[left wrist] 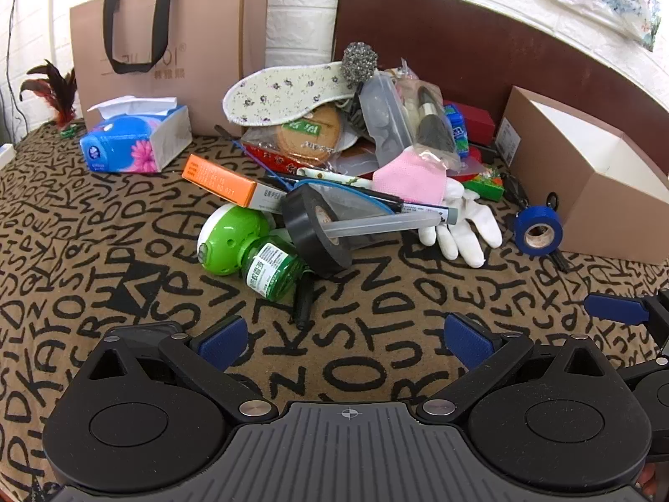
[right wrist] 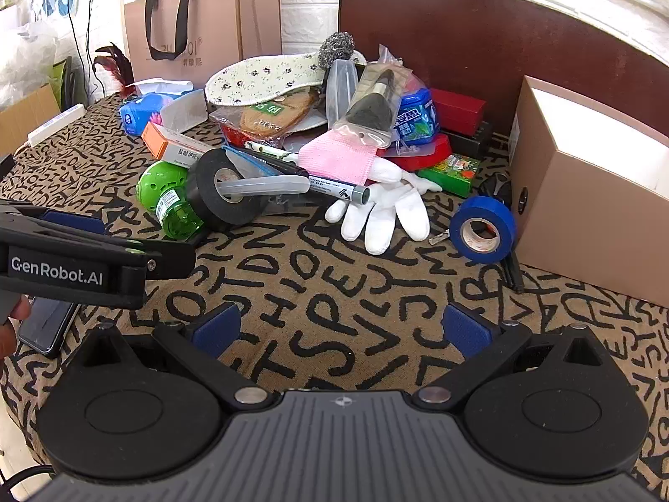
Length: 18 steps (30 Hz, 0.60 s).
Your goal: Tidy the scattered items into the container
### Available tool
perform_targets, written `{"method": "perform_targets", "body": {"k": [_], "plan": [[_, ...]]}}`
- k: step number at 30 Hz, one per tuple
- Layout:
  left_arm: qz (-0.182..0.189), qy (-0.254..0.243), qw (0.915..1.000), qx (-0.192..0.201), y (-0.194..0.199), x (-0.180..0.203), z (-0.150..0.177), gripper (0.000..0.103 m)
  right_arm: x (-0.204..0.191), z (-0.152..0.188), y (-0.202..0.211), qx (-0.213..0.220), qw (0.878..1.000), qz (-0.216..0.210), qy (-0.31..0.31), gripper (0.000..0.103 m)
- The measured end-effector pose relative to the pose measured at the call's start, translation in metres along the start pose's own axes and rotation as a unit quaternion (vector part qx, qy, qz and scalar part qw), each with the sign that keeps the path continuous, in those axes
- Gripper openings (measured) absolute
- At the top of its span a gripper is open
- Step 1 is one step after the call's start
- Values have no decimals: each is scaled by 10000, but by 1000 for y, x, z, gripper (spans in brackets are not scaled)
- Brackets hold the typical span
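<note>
A heap of small items lies on the letter-patterned cloth: a black tape roll [left wrist: 317,230] [right wrist: 221,196], a green bottle-shaped device [left wrist: 246,247] [right wrist: 167,196], a white glove [left wrist: 464,226] [right wrist: 380,213], a pink mask [left wrist: 409,180] [right wrist: 338,159], a blue tape roll [left wrist: 538,230] [right wrist: 485,230], an orange box [left wrist: 219,180], a floral insole [left wrist: 288,88] [right wrist: 267,75] and a marker [right wrist: 334,188]. The open brown box [left wrist: 593,175] [right wrist: 585,180] stands at the right. My left gripper [left wrist: 345,336] hangs open short of the heap, nothing between its fingers. My right gripper [right wrist: 340,330] is open too, over bare cloth.
A tissue pack [left wrist: 134,138] [right wrist: 146,111] and a paper carrier bag [left wrist: 167,46] [right wrist: 200,25] stand at the back left. A dark headboard [left wrist: 460,50] rises behind the heap. The left gripper's side [right wrist: 83,259] shows at the right wrist view's left edge, above a phone [right wrist: 46,326].
</note>
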<state>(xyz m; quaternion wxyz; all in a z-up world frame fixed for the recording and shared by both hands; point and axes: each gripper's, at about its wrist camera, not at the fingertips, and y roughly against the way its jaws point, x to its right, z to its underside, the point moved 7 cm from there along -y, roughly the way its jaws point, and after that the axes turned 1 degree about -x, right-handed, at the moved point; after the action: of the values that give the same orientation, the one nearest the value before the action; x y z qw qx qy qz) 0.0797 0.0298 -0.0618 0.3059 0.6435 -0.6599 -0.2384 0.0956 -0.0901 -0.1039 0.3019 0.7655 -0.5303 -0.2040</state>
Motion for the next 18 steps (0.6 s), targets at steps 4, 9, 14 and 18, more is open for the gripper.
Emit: {"method": "perform_targets", "body": {"k": [4,9,14,18], "plan": [[38,33,10000,-22,-3,-3,-1,103,-3,-1,-4,-34,10000,-24,16,103],[3,69,9999,-79,-9,-9,-2,103,-8,-2,-10,-72,9999,-78,47,103],[24,121,9998,-128,-13,-18,-3,103,-14,-5,-17,-67,9997,-232,46,103],[121,310,9994,-65,-16,-32,-9,103,-27,-13,-23,69,9982,-598,71,102]]}}
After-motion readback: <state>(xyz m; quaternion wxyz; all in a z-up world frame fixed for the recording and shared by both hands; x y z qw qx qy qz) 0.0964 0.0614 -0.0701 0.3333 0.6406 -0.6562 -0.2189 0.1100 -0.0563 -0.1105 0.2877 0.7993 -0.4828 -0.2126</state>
